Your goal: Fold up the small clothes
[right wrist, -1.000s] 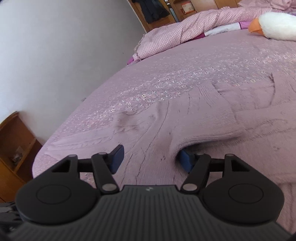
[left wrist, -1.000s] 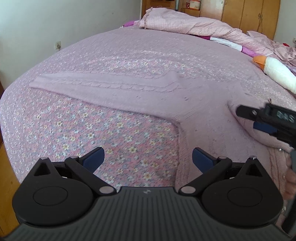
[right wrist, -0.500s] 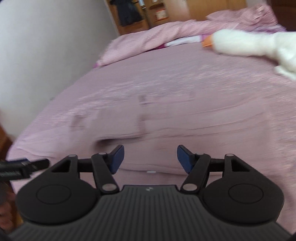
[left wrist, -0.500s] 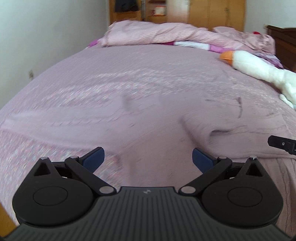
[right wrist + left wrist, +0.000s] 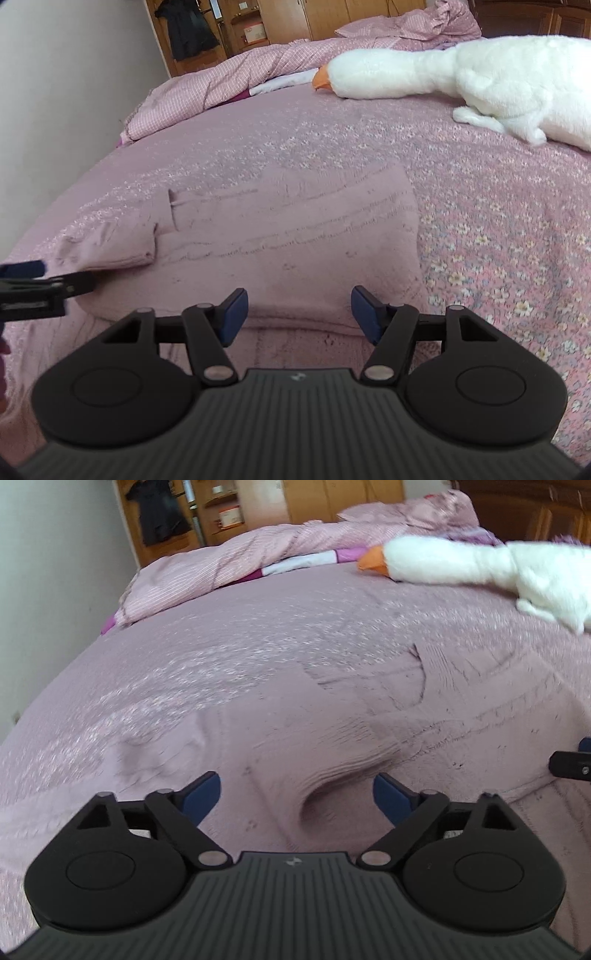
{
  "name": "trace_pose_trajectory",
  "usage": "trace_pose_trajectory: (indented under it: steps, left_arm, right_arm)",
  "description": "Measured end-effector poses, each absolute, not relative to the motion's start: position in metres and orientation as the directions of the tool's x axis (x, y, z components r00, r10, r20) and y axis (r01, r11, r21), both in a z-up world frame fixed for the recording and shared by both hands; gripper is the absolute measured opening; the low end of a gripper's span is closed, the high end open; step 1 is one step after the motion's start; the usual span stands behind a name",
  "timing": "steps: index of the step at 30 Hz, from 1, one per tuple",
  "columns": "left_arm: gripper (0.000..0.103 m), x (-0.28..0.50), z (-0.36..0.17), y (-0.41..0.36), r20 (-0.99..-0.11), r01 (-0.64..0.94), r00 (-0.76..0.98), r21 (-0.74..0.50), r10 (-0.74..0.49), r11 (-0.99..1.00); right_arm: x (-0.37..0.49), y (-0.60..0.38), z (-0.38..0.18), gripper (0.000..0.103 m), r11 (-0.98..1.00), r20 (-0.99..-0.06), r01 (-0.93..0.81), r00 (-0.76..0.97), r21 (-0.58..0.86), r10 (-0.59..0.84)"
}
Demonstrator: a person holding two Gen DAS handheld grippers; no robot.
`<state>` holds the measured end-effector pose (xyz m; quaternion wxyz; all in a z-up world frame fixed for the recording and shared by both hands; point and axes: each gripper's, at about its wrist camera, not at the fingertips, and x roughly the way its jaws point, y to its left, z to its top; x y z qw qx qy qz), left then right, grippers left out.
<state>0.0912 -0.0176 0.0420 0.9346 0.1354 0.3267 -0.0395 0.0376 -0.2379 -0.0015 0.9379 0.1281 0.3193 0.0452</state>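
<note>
A pale pink knitted sweater (image 5: 295, 240) lies spread on the floral bed cover (image 5: 498, 240), with one part folded over its body. In the left wrist view the sweater (image 5: 332, 738) shows a raised fold with a dark opening under it. My left gripper (image 5: 295, 794) is open and empty, hovering just in front of that fold. My right gripper (image 5: 299, 314) is open and empty over the sweater's near edge. The left gripper's tip shows at the left edge of the right wrist view (image 5: 40, 284). The right gripper's tip shows at the right edge of the left wrist view (image 5: 572, 764).
A white plush goose (image 5: 461, 77) lies at the far right of the bed. A bunched pink checked quilt (image 5: 229, 81) lies along the head of the bed. A wall (image 5: 55, 92) is at the left, wooden cabinets (image 5: 332, 14) behind.
Both grippers swung round to the right to face the head of the bed. The right gripper drew out from under the sweater's raised fold and now hovers empty over its near edge.
</note>
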Motion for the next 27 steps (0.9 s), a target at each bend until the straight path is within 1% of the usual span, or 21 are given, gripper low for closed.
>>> trace_pose_trajectory:
  steps: [1,2,4,5,6,8,12,15,19,21,23,27]
  left_arm:
    - [0.089,0.095,0.038,-0.022,-0.618,0.17,0.786,0.247,0.02,0.954]
    - [0.084,0.098,0.035,-0.025,-0.616,0.179,0.787,0.264,0.023,0.948]
    - [0.063,0.103,0.028,-0.031,-0.603,0.192,0.797,0.304,0.032,0.933]
    - [0.039,0.105,0.027,-0.032,-0.596,0.194,0.802,0.314,0.034,0.929]
    - [0.024,0.106,0.027,-0.032,-0.591,0.185,0.806,0.312,0.038,0.932]
    - [0.015,0.106,0.033,-0.025,-0.582,0.142,0.812,0.265,0.04,0.954]
    - [0.014,0.098,0.046,0.006,-0.555,0.002,0.826,0.169,0.094,0.986]
    - [0.015,0.091,0.045,0.03,-0.572,-0.069,0.811,0.111,0.121,0.991]
    - [0.015,0.087,0.031,0.055,-0.617,-0.114,0.774,0.087,0.143,0.99]
    - [0.015,0.085,0.024,0.065,-0.637,-0.126,0.76,0.052,0.131,0.991]
    - [0.016,0.084,0.021,0.071,-0.639,-0.132,0.759,0.03,0.12,0.991]
    - [0.016,0.083,0.021,0.069,-0.636,-0.128,0.761,0.043,0.126,0.991]
  right_arm:
    - [0.036,-0.238,-0.003,0.064,0.963,-0.585,-0.005,0.793,0.271,0.169]
    - [0.036,-0.239,-0.006,0.064,0.963,-0.583,-0.007,0.795,0.271,0.17]
    - [0.035,-0.239,-0.007,0.064,0.963,-0.579,-0.012,0.797,0.27,0.172]
    - [0.034,-0.239,-0.008,0.064,0.963,-0.577,-0.014,0.798,0.268,0.173]
    - [0.033,-0.239,-0.009,0.064,0.964,-0.575,-0.018,0.8,0.266,0.174]
    - [0.033,-0.239,-0.01,0.064,0.965,-0.571,-0.027,0.802,0.26,0.176]
    - [0.031,-0.238,-0.011,0.064,0.967,-0.564,-0.038,0.806,0.253,0.179]
    - [0.032,-0.238,-0.012,0.064,0.967,-0.562,-0.038,0.807,0.252,0.178]
    - [0.032,-0.236,-0.012,0.064,0.97,-0.562,-0.037,0.809,0.242,0.171]
    - [0.032,-0.235,-0.013,0.064,0.971,-0.561,-0.037,0.81,0.236,0.168]
    - [0.031,-0.234,-0.013,0.064,0.972,-0.56,-0.038,0.811,0.234,0.167]
    - [0.031,-0.234,-0.013,0.064,0.972,-0.56,-0.04,0.811,0.231,0.167]
